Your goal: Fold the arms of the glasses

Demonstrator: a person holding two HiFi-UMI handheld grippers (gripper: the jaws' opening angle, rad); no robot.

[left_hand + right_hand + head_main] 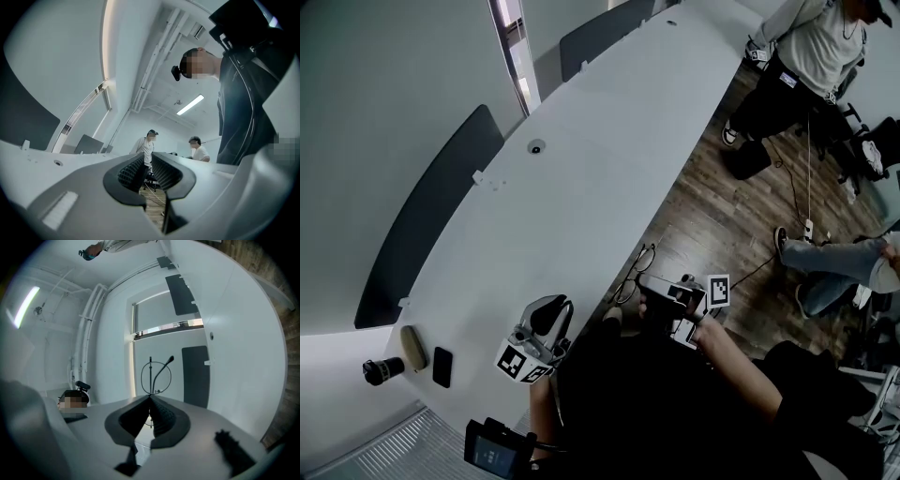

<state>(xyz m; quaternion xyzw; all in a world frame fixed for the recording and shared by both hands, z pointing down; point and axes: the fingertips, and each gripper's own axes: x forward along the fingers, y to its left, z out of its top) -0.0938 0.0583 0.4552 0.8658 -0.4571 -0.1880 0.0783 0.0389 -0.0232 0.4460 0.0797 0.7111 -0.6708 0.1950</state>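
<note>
The thin dark wire-framed glasses (636, 270) hang just past the near edge of the long white table (581, 159). My right gripper (651, 284) is shut on them. In the right gripper view one round lens ring and a curved arm of the glasses (156, 373) stick up above the pinched fingertips of the right gripper (151, 400). My left gripper (562, 307) sits apart to the left, over the table's near end. In the left gripper view the left gripper (149, 161) shows a narrow gap between its ribbed pads, with nothing between them.
A black phone (442, 367), a tan oblong case (413, 348) and a black cylinder (382, 370) lie at the table's near left end. Dark chairs (431, 220) line the far side. People stand (811, 56) and sit (844, 272) on the wooden floor at right.
</note>
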